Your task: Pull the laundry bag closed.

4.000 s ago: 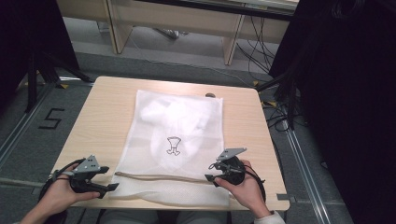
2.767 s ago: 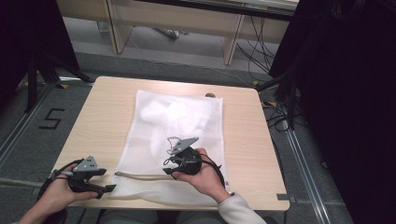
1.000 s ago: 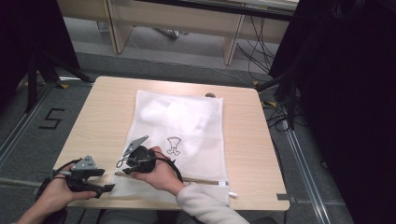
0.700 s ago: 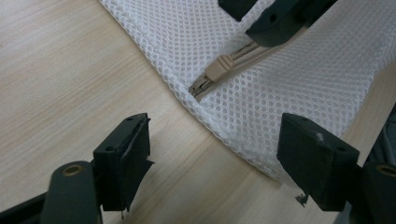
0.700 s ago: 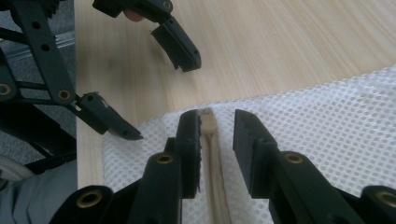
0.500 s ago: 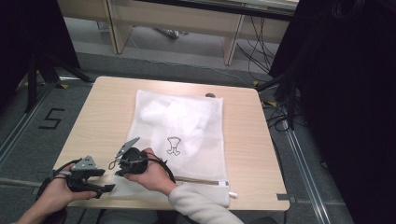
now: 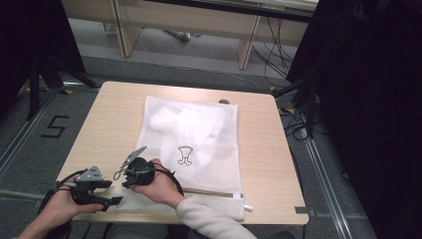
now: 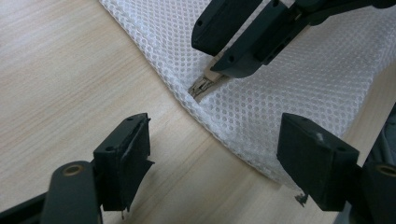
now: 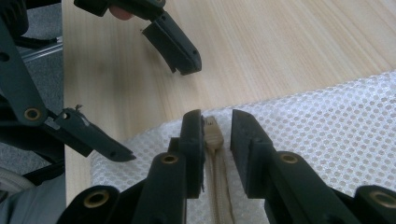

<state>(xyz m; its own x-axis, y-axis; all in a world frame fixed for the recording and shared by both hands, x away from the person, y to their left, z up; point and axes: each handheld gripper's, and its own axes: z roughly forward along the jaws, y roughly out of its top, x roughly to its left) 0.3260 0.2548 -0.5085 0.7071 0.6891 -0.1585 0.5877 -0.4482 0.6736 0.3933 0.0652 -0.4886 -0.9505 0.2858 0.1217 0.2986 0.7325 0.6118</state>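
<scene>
The white mesh laundry bag (image 7: pixel 191 144) lies flat on the wooden table (image 7: pixel 109 119), and at its near left corner the right gripper (image 9: pixel 215 135) has just been closing around the tan zipper pull (image 9: pixel 212 133), not yet pinching it, while the left gripper (image 8: pixel 215 158) waits spread wide just beside.

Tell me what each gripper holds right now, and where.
The right gripper straddles the zipper pull of the mesh laundry bag; whether its closing pads pinch it cannot be told. The left gripper is open, empty.
</scene>
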